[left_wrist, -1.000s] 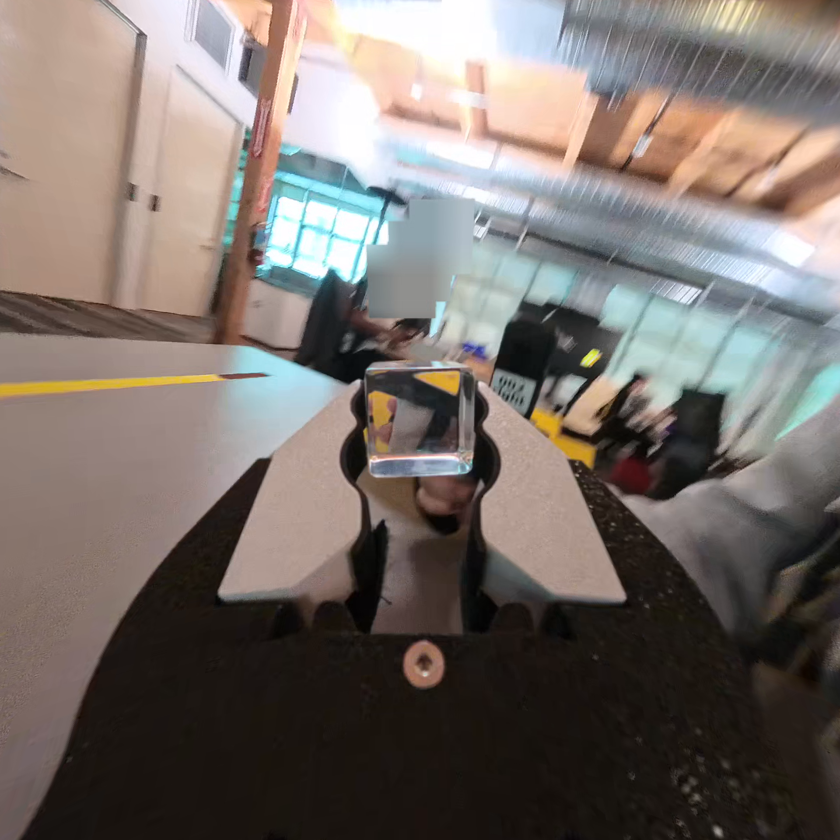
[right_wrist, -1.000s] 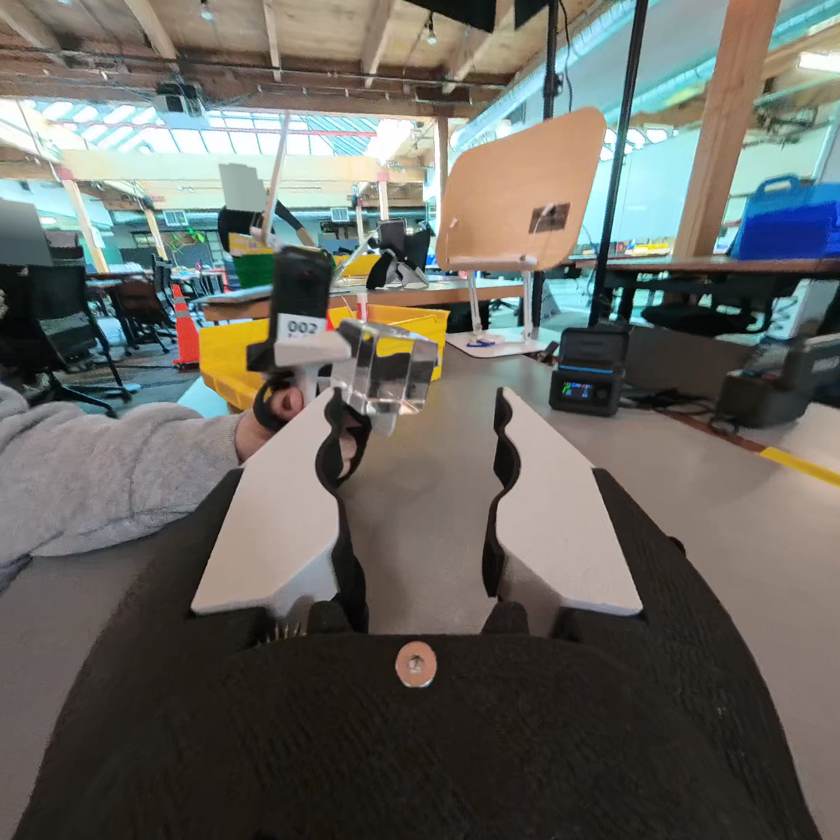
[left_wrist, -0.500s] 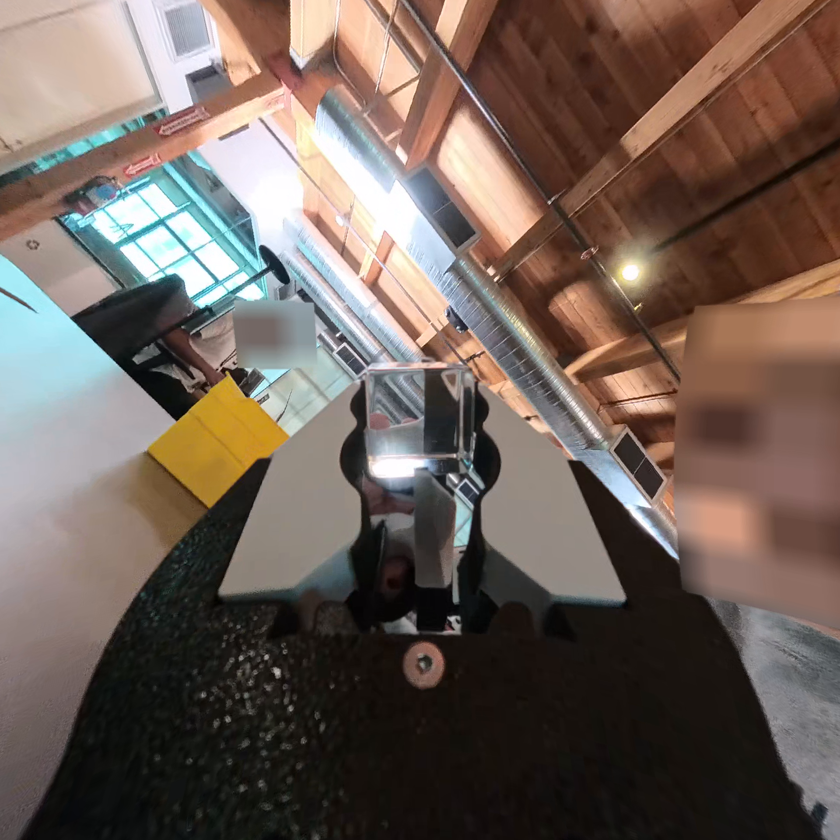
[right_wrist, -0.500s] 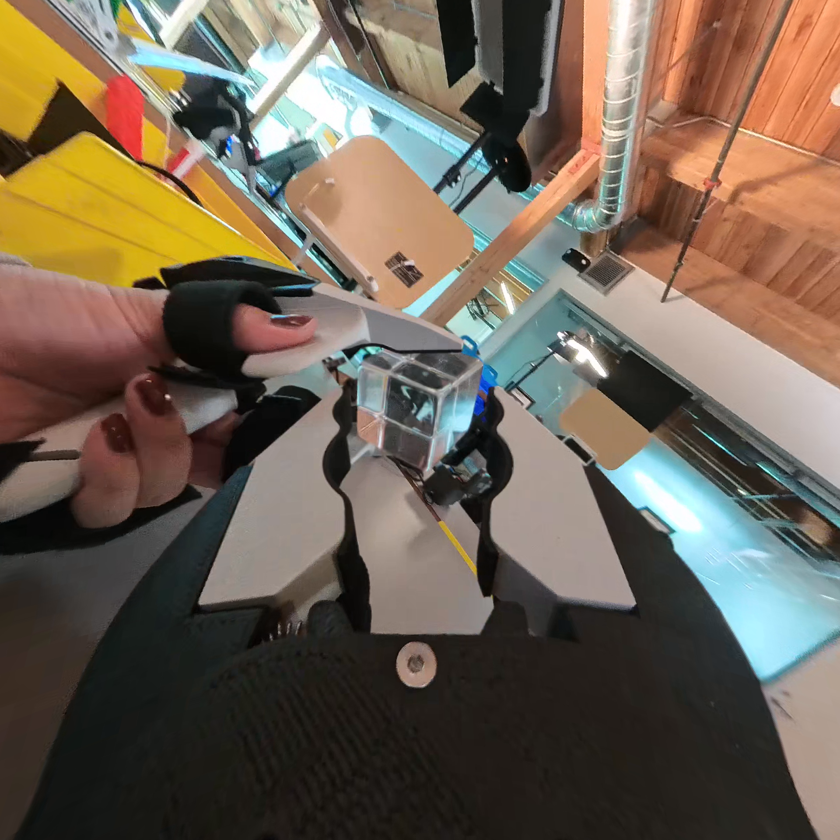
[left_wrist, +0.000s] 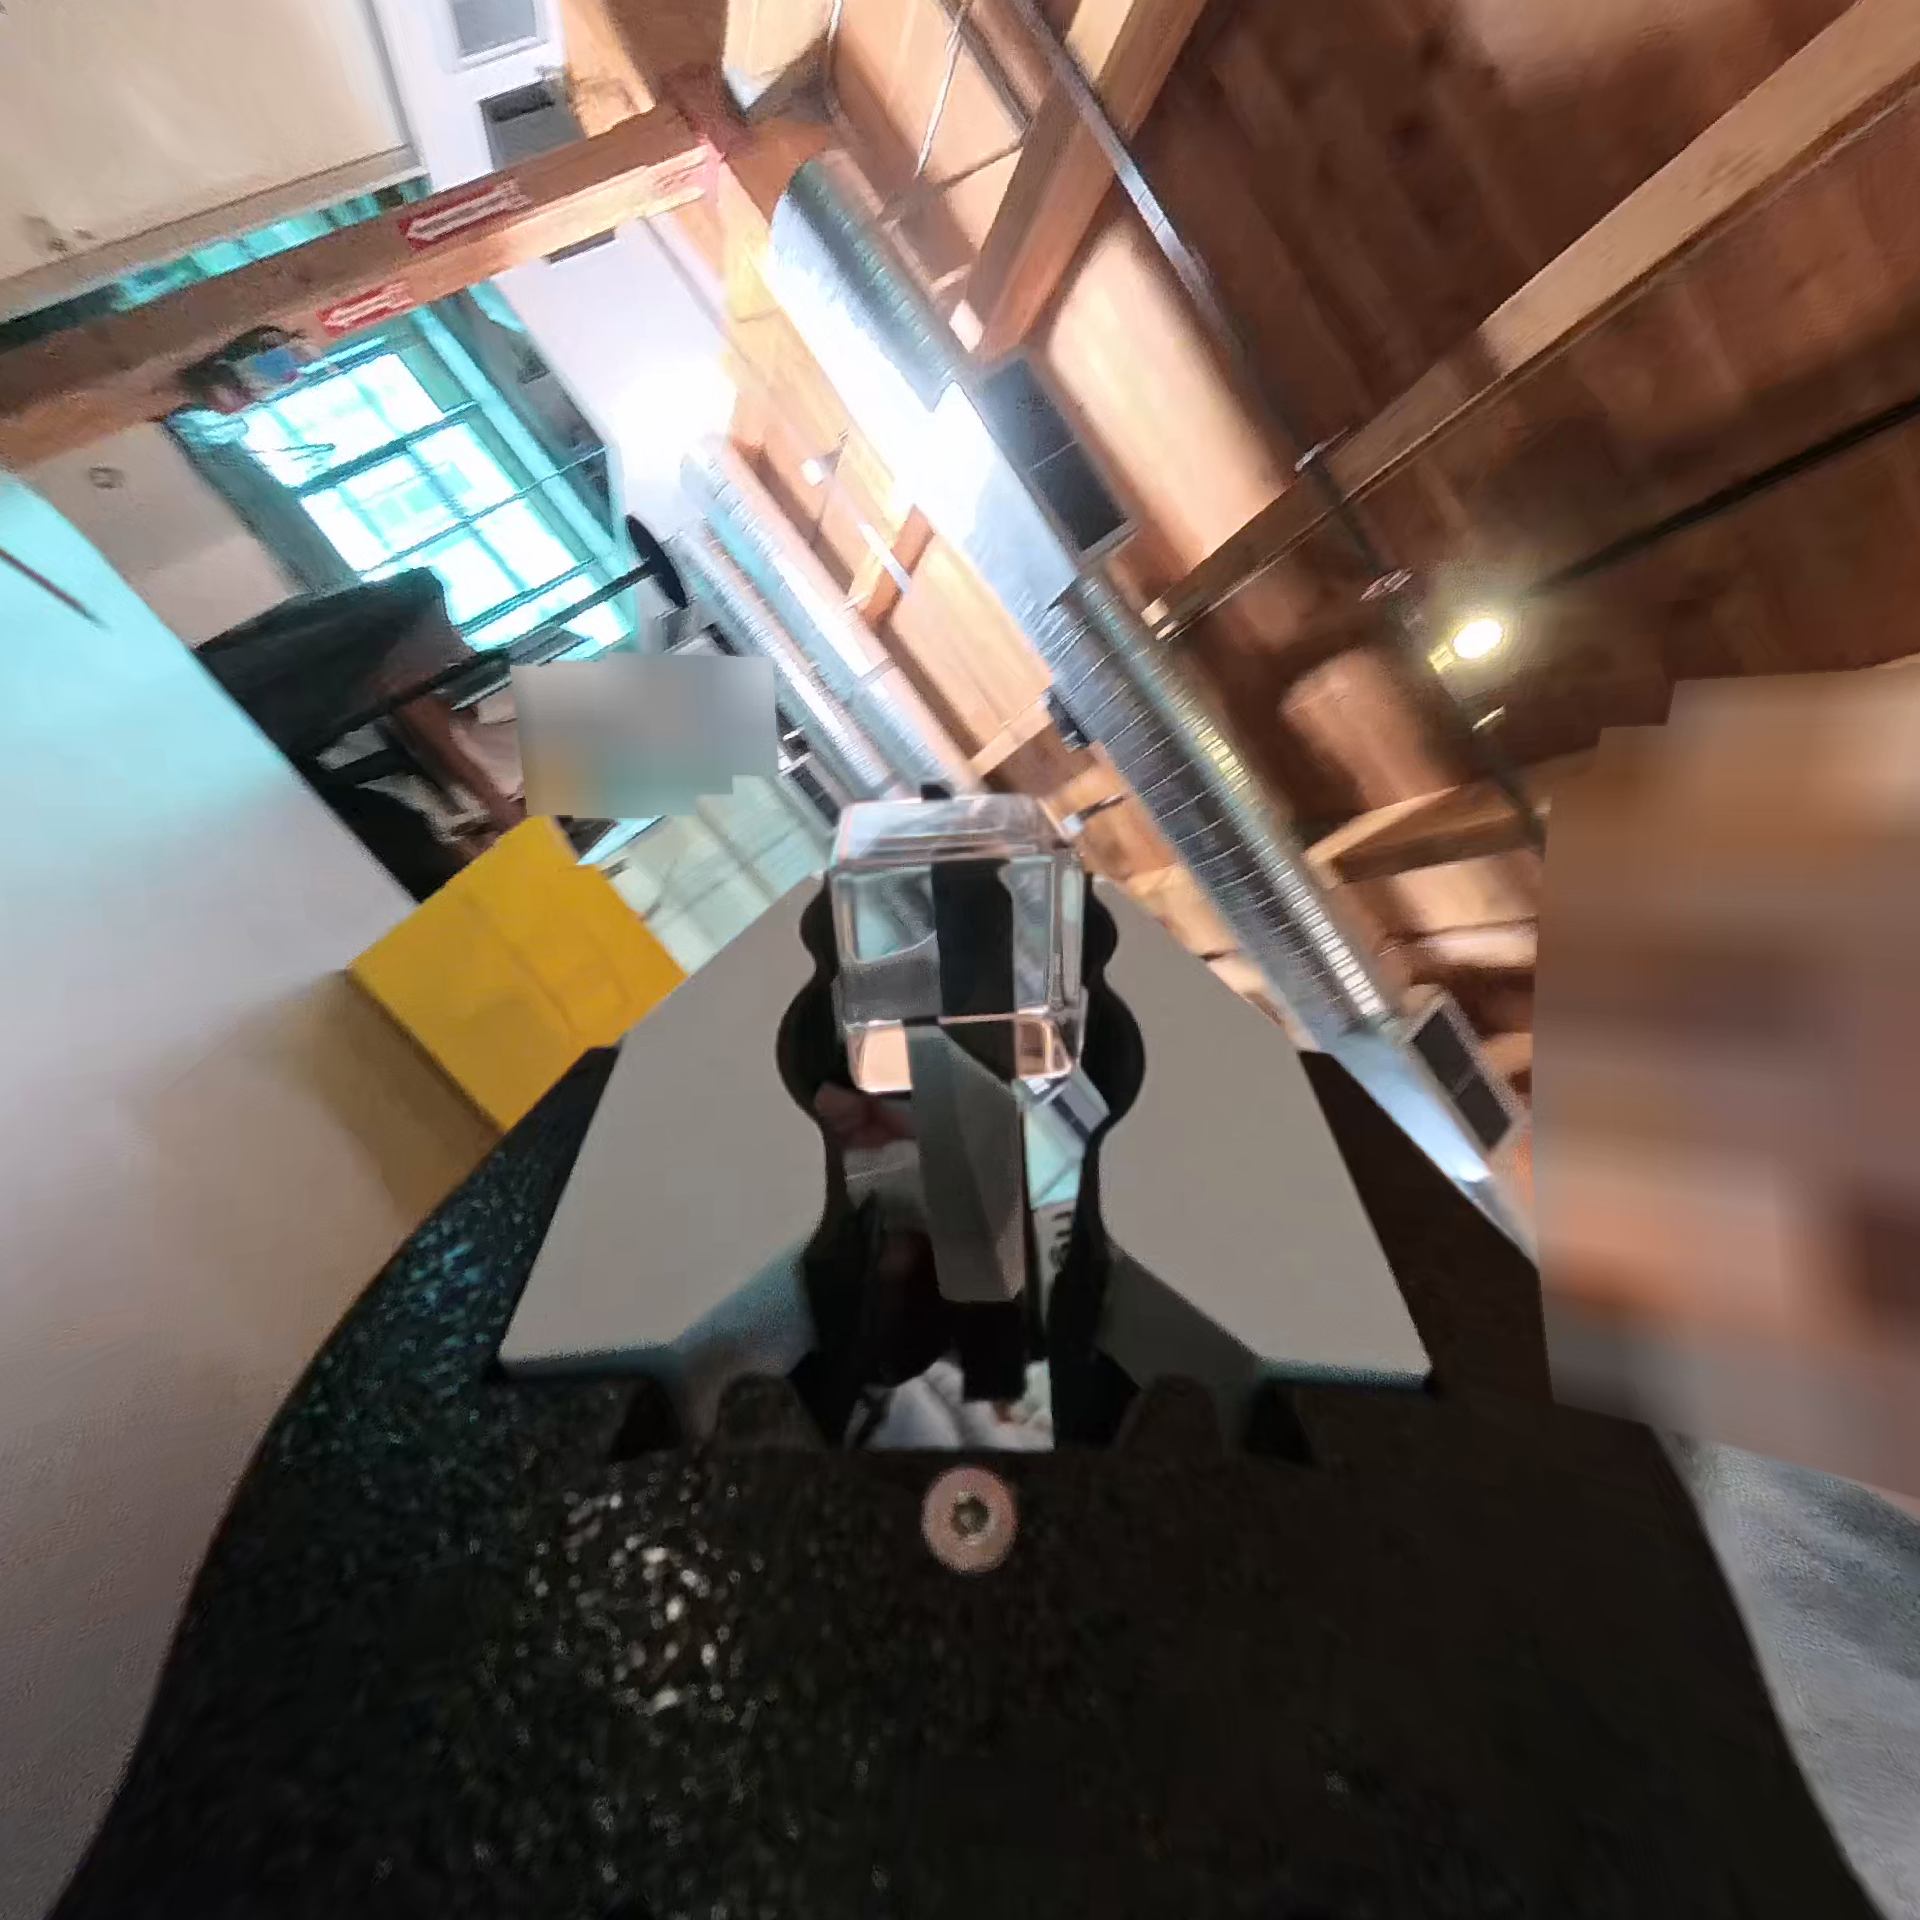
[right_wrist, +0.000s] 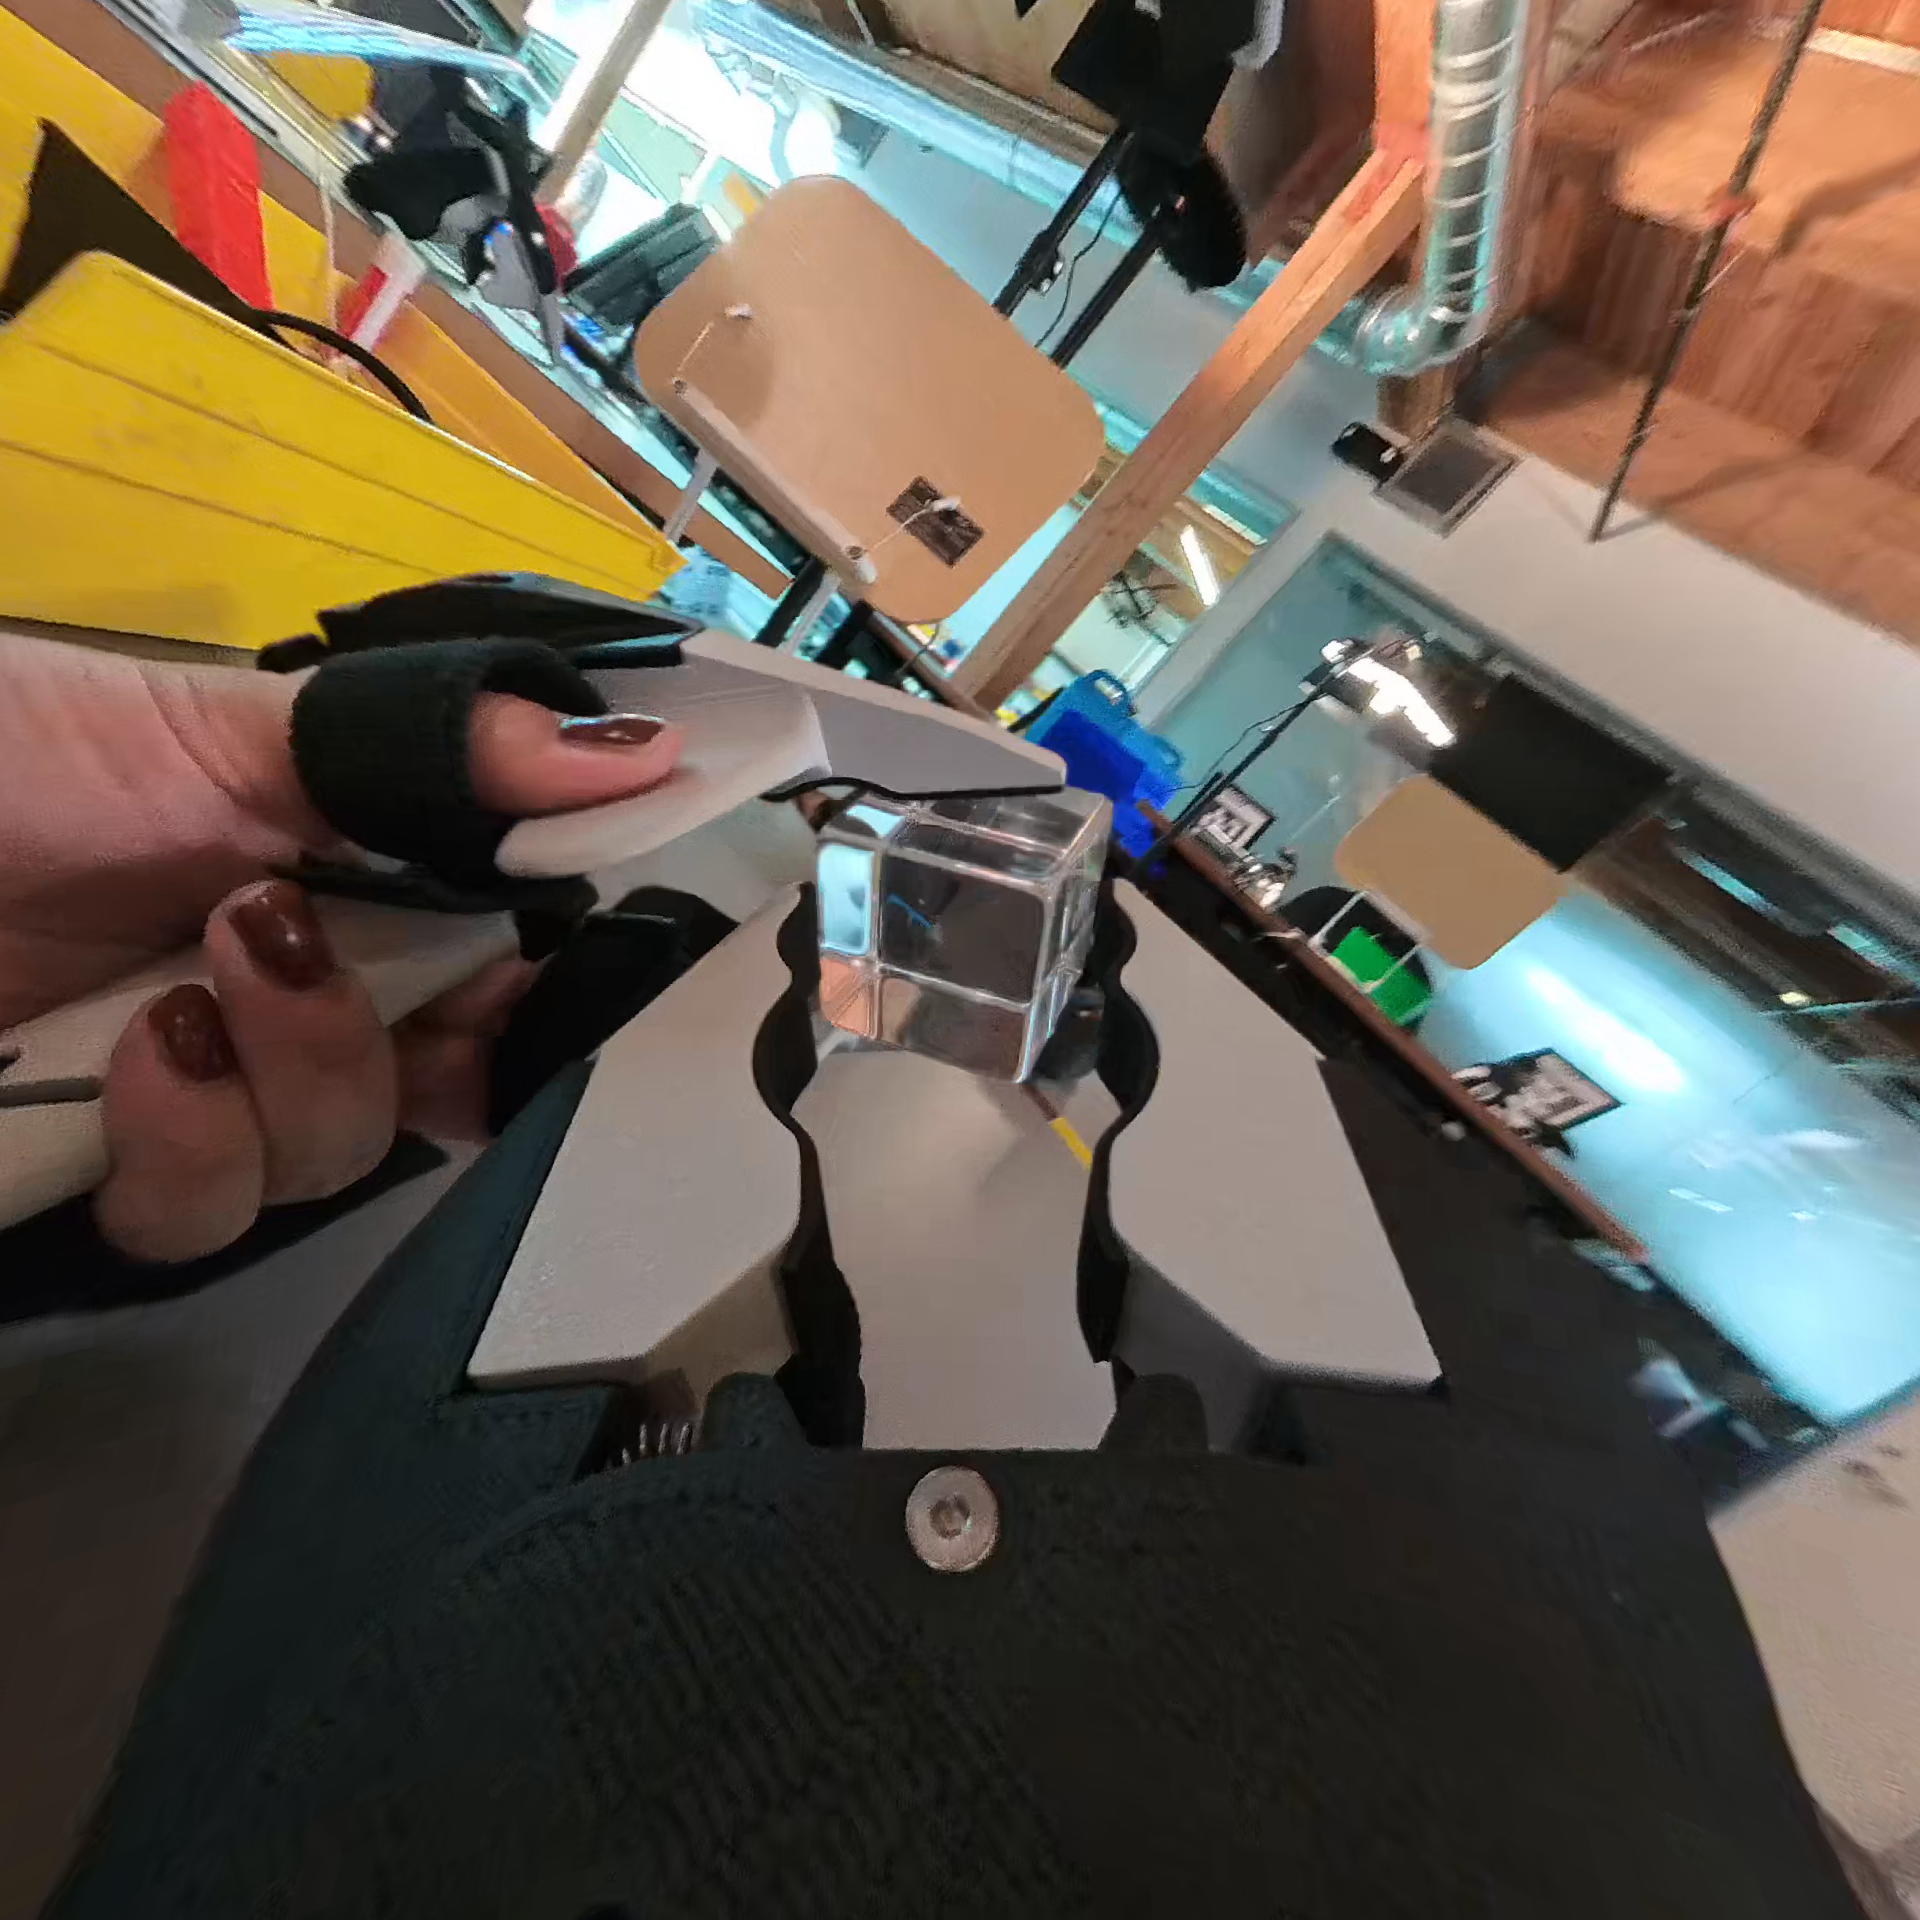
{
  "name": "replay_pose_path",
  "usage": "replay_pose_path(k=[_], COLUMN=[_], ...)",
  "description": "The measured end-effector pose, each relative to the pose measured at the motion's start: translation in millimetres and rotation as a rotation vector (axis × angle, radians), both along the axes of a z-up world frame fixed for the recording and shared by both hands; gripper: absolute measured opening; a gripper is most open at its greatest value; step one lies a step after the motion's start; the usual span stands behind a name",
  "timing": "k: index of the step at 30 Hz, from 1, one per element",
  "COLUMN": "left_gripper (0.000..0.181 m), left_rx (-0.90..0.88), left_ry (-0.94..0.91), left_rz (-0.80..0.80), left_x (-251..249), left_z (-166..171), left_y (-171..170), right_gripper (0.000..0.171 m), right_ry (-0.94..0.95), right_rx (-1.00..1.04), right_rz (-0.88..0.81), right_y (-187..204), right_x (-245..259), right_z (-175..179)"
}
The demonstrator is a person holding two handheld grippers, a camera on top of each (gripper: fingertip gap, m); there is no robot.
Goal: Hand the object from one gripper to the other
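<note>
A clear cube (left_wrist: 956, 935) sits between the fingertips of my left gripper (left_wrist: 956, 914), which is shut on it. In the right wrist view the same cube (right_wrist: 956, 935) lies between the fingertips of my right gripper (right_wrist: 956, 914), whose pads press its two sides. The left gripper's upper finger (right_wrist: 831, 727) lies flat on the cube's top; its lower finger is hidden behind the cube. A hand (right_wrist: 156, 831) holds the left gripper. One grey finger (left_wrist: 966, 1174) of the right gripper shows through the gap below the cube in the left wrist view.
Both grippers are lifted above the grey table (right_wrist: 956, 1247) and tilted upward. A yellow bin (right_wrist: 260, 468) stands at the left, also seen in the left wrist view (left_wrist: 499, 977). A tan board on a stand (right_wrist: 862, 395) is behind. Wooden beams and ducts are overhead. My two grippers' fingertips are within a few centimetres of each other.
Both grippers rose and tilted upward. The right gripper, open beside the cube a second ago, has come around it and narrowed onto its sides. The left gripper still holds the cube.
</note>
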State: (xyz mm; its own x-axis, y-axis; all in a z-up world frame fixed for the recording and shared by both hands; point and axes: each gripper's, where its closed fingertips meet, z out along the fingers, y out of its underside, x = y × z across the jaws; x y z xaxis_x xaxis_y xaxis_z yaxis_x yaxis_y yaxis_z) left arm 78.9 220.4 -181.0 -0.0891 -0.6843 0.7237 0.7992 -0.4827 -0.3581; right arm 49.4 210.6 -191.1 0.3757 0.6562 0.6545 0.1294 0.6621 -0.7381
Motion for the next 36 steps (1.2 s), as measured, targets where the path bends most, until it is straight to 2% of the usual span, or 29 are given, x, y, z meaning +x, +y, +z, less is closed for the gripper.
replay_pose_path(k=[3,6,10,14,16,19,22,24,26,29,32,36], left_gripper=[0.047,0.055,0.082,0.114,0.113,0.105,0.084,0.064,0.046,0.045,0.045,0.045], left_rx=[0.036,0.108,0.276,0.535,0.655,0.761,0.845,0.873,0.895,0.834,0.737,0.576], left_ry=[0.227,0.503,0.842,1.401,1.588,1.790,1.895,1.941,1.979,2.003,1.991,1.836], left_rz=[0.071,0.159,0.363,0.612,0.717,0.762,0.782,0.791,0.741,0.743,0.785,0.835], left_x=[3,6,1,4,10,18,21,20,23,18,7,-12], left_z=[-7,-14,-14,-33,-40,-53,-59,-61,-69,-71,-68,-53], left_y=[1,2,2,5,5,7,7,5,4,9,15,19], right_gripper=[0.052,0.051,0.051,0.051,0.050,0.051,0.051,0.051,0.051,0.051,0.054,0.059], right_ry=[-0.007,0.022,0.043,0.028,0.027,-0.074,-0.180,-0.233,-0.253,-0.250,-0.168,0.029], right_rx=[-0.123,-0.336,-0.663,-1.025,-1.145,-1.274,-1.326,-1.334,-1.325,-1.280,-1.195,-0.996], right_rz=[0.067,0.179,0.311,0.495,0.542,0.614,0.636,0.658,0.660,0.609,0.598,0.557], right_y=[3,8,21,21,20,7,-5,-14,-18,-13,-6,11], right_x=[0,2,9,14,15,14,11,9,7,4,2,10], right_z=[-4,-6,-13,-24,-28,-40,-55,-60,-63,-68,-57,-25])
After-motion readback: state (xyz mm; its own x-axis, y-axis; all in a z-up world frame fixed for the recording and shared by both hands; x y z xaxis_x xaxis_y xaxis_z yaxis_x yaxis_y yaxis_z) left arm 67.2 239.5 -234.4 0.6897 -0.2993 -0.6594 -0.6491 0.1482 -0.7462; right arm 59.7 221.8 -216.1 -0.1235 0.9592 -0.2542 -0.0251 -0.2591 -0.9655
